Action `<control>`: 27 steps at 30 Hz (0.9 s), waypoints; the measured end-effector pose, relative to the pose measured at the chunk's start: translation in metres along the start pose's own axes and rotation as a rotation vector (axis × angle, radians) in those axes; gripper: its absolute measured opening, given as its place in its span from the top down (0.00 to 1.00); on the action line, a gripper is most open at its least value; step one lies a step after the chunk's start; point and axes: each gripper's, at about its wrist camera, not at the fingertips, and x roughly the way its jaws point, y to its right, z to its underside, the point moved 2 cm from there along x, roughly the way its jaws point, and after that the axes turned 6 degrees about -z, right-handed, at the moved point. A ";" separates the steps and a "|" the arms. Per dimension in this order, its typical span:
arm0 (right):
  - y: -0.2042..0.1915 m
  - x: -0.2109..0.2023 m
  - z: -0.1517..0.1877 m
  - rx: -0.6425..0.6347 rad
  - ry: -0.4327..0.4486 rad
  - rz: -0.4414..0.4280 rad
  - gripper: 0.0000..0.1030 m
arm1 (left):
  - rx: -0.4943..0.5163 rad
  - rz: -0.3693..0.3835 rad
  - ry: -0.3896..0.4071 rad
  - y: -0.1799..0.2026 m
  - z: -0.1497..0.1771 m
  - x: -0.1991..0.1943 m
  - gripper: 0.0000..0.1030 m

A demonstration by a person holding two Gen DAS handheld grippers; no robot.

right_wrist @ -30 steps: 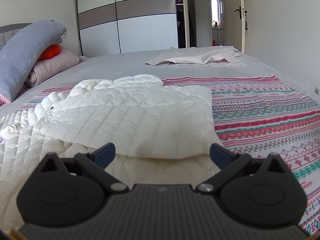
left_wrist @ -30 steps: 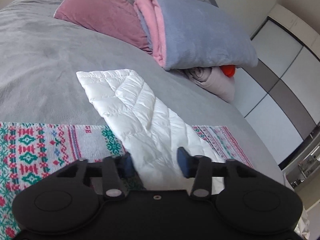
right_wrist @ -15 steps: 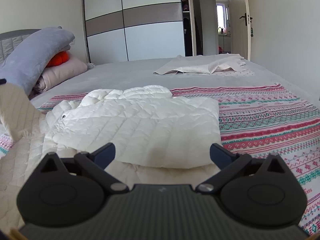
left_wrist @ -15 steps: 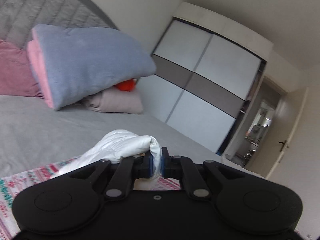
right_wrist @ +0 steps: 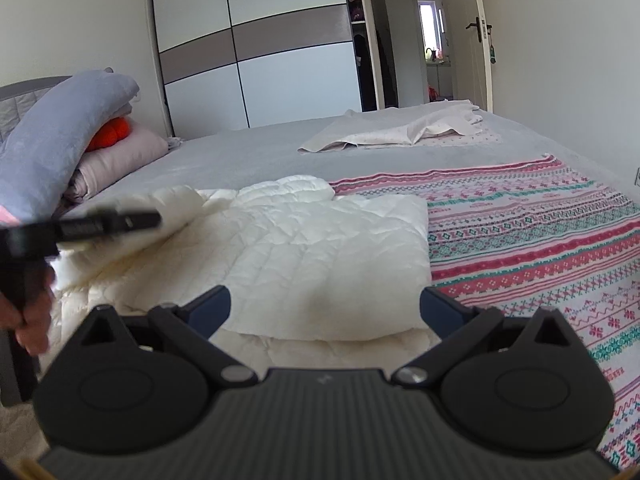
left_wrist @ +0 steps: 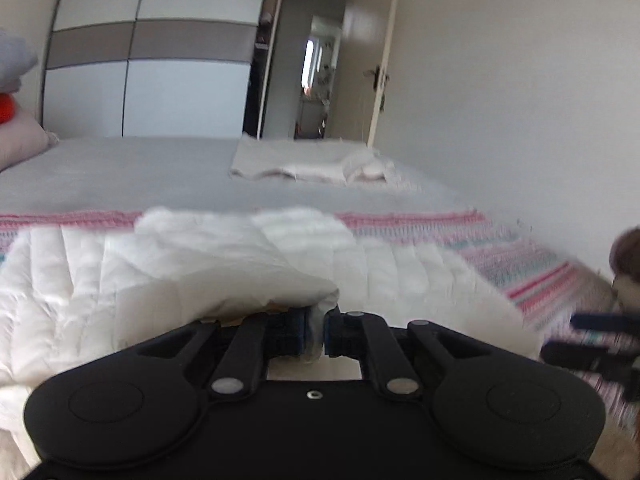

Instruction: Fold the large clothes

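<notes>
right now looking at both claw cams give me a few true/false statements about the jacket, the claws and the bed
1. The left claw is shut on a fold of the white quilted jacket. True.
2. The right claw is clamped on the jacket's hem. False: its jaws stand wide open, with nothing pinched between them.
3. The jacket lies partly on a patterned blanket with red and green bands. True.
4. The door at the far end of the room is closed. False: it stands open onto a lit room.
5. A beige cloth lies on the grey bedspread beyond the jacket. True.
6. The orange thing sits on top of the jacket. False: it is tucked among the pillows.
</notes>
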 end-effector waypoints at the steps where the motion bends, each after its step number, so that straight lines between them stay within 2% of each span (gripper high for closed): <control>1: 0.000 0.000 0.000 0.001 -0.001 0.000 0.01 | 0.005 -0.018 -0.040 0.001 0.013 0.009 0.88; 3: -0.001 -0.001 0.000 0.001 0.000 -0.006 0.00 | -0.024 -0.030 -0.078 -0.005 0.030 0.018 0.87; 5: -0.003 -0.001 0.000 -0.006 -0.001 -0.012 0.00 | -0.094 -0.004 -0.091 -0.015 0.027 0.012 0.84; 6: -0.005 -0.001 0.001 -0.012 -0.002 -0.013 0.00 | -0.123 0.007 -0.112 -0.018 0.023 0.007 0.74; 7: -0.006 0.000 0.001 -0.021 -0.004 -0.012 0.00 | -0.139 0.028 -0.137 -0.019 0.020 0.000 0.56; 9: -0.008 0.001 0.002 -0.035 -0.008 -0.006 0.00 | -0.133 0.061 -0.154 -0.019 0.015 -0.021 0.33; 10: -0.010 0.001 0.003 -0.039 -0.009 -0.004 0.00 | -0.126 0.054 -0.143 -0.021 0.015 -0.034 0.26; 12: -0.014 0.000 0.003 -0.043 -0.014 -0.011 0.01 | -0.137 0.029 -0.108 -0.033 0.018 -0.064 0.22; 15: -0.032 0.001 -0.001 -0.063 -0.037 -0.046 0.01 | -0.223 -0.006 -0.074 -0.064 0.028 -0.098 0.22; 17: -0.053 0.001 -0.005 -0.109 -0.029 -0.046 0.01 | -0.253 -0.085 -0.077 -0.087 0.020 -0.106 0.22; 19: -0.082 0.005 -0.010 -0.159 -0.026 -0.062 0.01 | -0.319 -0.148 -0.031 -0.114 0.015 -0.115 0.22; 22: -0.132 0.024 -0.017 -0.243 -0.063 -0.082 0.01 | -0.395 -0.259 0.011 -0.154 0.023 -0.117 0.24; 24: -0.167 0.042 -0.018 -0.332 -0.089 -0.104 0.01 | -0.409 -0.343 -0.004 -0.172 0.032 -0.111 0.25; 27: -0.214 0.075 -0.011 -0.474 -0.110 -0.088 0.01 | -0.418 -0.395 -0.036 -0.189 0.045 -0.101 0.36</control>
